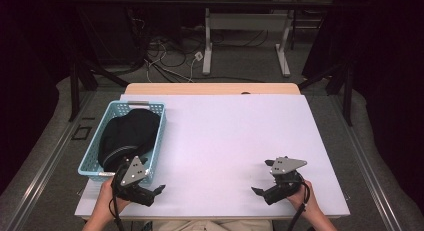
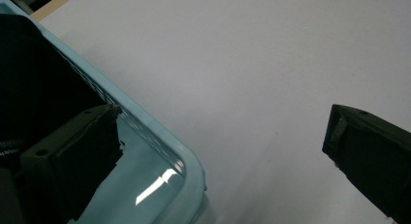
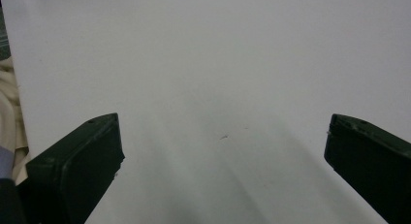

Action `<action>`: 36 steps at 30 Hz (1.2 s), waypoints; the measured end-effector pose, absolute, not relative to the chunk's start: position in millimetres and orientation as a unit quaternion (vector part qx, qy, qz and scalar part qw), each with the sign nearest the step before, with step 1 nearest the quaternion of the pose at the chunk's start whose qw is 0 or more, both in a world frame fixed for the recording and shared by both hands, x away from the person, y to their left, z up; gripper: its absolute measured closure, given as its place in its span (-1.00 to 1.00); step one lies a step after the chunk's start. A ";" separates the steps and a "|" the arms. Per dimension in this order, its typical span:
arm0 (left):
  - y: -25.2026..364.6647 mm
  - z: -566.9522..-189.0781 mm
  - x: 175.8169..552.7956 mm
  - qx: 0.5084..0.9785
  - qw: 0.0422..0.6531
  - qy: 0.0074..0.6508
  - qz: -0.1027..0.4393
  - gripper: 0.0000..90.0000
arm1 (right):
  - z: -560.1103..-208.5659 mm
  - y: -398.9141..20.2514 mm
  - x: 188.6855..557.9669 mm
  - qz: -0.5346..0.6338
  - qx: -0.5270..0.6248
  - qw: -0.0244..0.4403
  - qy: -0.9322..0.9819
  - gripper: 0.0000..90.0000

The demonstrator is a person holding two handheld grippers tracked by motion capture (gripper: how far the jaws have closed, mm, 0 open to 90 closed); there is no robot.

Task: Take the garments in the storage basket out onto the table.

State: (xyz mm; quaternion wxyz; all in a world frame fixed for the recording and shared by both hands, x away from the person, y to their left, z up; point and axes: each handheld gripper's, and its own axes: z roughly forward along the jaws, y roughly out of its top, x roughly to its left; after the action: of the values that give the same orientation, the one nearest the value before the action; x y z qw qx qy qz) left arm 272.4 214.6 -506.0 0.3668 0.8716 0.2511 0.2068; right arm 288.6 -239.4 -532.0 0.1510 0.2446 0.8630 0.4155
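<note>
No readable text, label, brand or number shows anywhere.

High view hangs above the person's side, looking forward and down over the whole white rectangular table top, floor and desk legs beyond. Left gripper view sits low and close at the near left, looking along its two black jaws across the rounded near corner of the light blue plastic mesh basket and onto bare white top, ground the high view also covers. Right gripper view rides low at the near right, facing across that same white surface
</note>
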 end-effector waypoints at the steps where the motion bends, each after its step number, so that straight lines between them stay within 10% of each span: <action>1: 214.8 -505.9 272.4 0.872 0.366 0.251 0.208 -1.00 | -532.2 -238.9 288.2 0.417 0.246 0.153 0.862 -1.00; 36: 233.0 -484.6 280.9 0.868 0.340 0.276 0.236 -1.00 | -533.5 -237.5 289.2 0.410 0.249 0.156 0.864 -1.00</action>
State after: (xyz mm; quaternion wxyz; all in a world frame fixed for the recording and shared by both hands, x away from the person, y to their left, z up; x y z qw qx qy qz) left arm 280.9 233.0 -484.6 0.3396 0.8676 0.2761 0.2358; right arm 289.2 -237.5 -533.5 0.1556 0.2485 0.8639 0.4095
